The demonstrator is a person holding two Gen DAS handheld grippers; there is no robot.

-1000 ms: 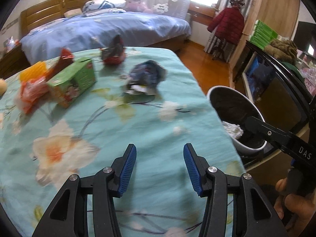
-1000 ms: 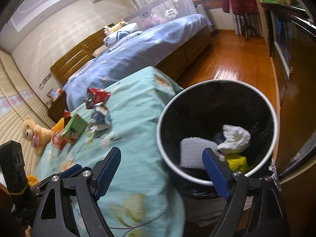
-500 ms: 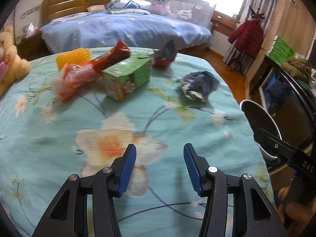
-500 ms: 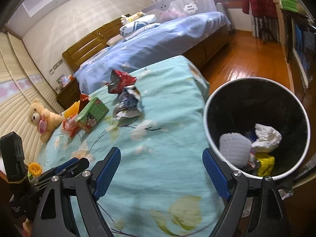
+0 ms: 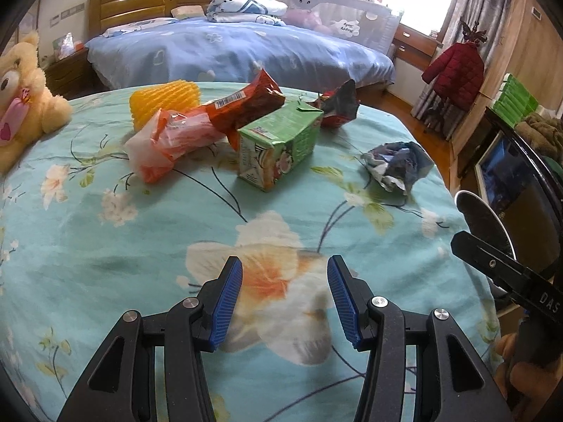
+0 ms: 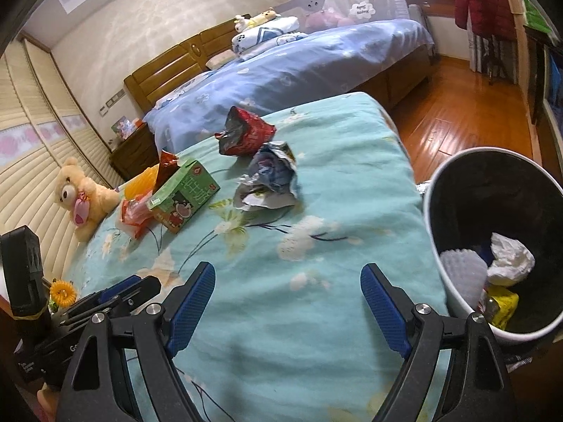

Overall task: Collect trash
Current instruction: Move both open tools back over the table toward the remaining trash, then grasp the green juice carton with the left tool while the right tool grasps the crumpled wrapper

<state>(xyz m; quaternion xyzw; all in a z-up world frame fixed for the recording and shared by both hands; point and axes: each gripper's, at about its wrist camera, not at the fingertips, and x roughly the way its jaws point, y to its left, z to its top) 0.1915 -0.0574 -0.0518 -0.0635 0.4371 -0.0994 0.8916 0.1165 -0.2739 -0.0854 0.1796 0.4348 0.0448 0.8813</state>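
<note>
Trash lies on a table with a teal flowered cloth (image 5: 105,246): a green carton (image 5: 278,147) (image 6: 184,195), a crumpled blue-grey wrapper (image 5: 396,165) (image 6: 271,179), a red foil bag (image 5: 337,105) (image 6: 242,135), a long red-brown wrapper (image 5: 242,105), an orange-and-white plastic bag (image 5: 169,144) and a yellow foam net (image 5: 165,102). My left gripper (image 5: 284,302) is open and empty above the cloth, short of the carton. My right gripper (image 6: 288,307) is wide open and empty, left of the bin (image 6: 432,193), which holds white paper and other trash.
A teddy bear (image 5: 21,98) (image 6: 82,197) sits at the table's left edge. A blue bed (image 5: 239,49) stands behind the table. A red coat (image 5: 454,70) hangs at the right. The bin's rim (image 5: 468,197) shows past the table's right edge.
Both grippers have swung left, away from the bin and toward the trash on the table. The bin has slid to the right edge of both views. Both jaws stay open.
</note>
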